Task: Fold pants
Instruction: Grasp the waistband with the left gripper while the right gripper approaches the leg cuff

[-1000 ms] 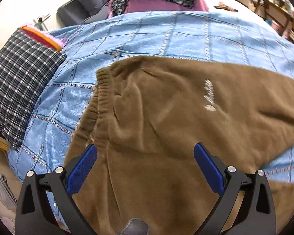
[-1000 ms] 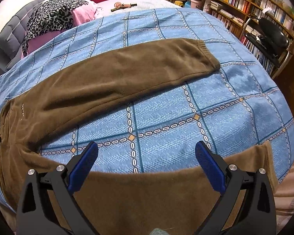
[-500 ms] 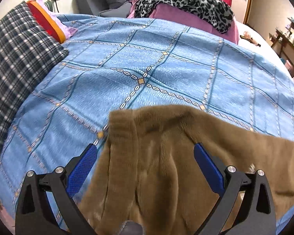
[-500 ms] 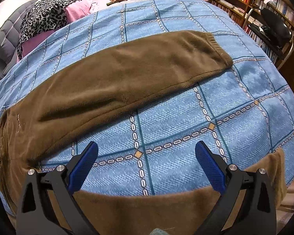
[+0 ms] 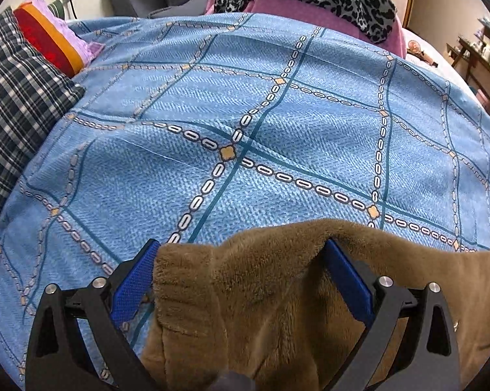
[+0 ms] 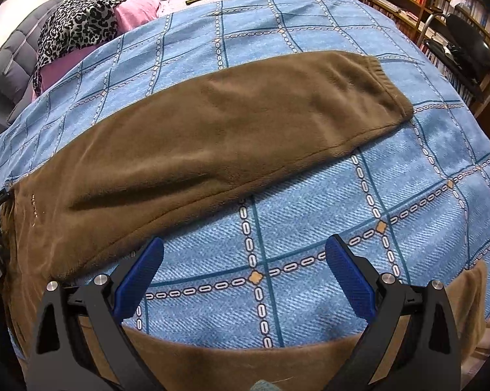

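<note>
The left gripper has its blue pads spread wide, and the bunched waistband end of the brown pants sits between them at the bottom centre of the left wrist view. Fabric bulges up between the pads, yet they are not pressed together, so I judge it unclamped, though the fisheye edge makes contact hard to confirm.

The right gripper is likewise spread apart and holds nothing. It hovers over bare blue quilt in the gap between the two legs. The near leg runs across the bottom edge of that frame, just under the jaws. The far leg lies flat, with its long axis running from lower left to its cuff at upper right.

The coming move likely turns on this: the near leg must go over onto the far leg, upward in the frame. The right gripper is nearer the leg, the left nearer the waist.
</note>
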Action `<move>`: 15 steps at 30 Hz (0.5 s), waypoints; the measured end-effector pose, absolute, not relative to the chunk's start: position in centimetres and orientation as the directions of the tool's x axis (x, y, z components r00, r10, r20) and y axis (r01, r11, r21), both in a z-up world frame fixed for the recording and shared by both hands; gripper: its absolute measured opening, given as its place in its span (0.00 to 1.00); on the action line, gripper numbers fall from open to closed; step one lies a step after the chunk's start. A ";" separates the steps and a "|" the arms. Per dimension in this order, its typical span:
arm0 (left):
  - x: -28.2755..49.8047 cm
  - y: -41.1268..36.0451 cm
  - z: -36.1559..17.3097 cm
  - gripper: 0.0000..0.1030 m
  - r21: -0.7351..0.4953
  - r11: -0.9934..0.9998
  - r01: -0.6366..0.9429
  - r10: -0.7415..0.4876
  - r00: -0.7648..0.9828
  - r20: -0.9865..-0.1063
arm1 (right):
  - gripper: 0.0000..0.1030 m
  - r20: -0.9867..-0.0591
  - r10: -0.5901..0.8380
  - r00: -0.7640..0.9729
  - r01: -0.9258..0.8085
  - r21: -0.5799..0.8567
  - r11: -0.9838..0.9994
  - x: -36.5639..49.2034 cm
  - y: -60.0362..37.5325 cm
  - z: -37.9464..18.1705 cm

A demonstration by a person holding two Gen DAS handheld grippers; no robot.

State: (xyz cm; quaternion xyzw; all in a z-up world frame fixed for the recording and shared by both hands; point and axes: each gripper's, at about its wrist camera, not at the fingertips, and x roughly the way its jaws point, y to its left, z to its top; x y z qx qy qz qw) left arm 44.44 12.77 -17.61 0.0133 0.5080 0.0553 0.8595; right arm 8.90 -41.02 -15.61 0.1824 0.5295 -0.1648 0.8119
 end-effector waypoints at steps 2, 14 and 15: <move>44.5 12.9 -17.8 0.83 0.065 0.994 -0.084 0.097 0.470 -0.877 | 0.97 -0.917 -0.057 0.394 0.452 0.140 0.881 9.0 -40.9 -15.6; 39.0 12.5 -12.4 0.29 -0.085 0.995 0.047 -0.097 0.567 -0.818 | 0.97 -0.896 0.025 0.443 0.479 0.261 0.838 9.2 -43.2 -15.8; 38.1 12.2 -11.7 0.27 -0.094 0.993 0.072 -0.118 0.574 -0.810 | 0.97 -0.897 0.023 0.441 0.489 0.262 0.832 9.3 -43.7 -15.9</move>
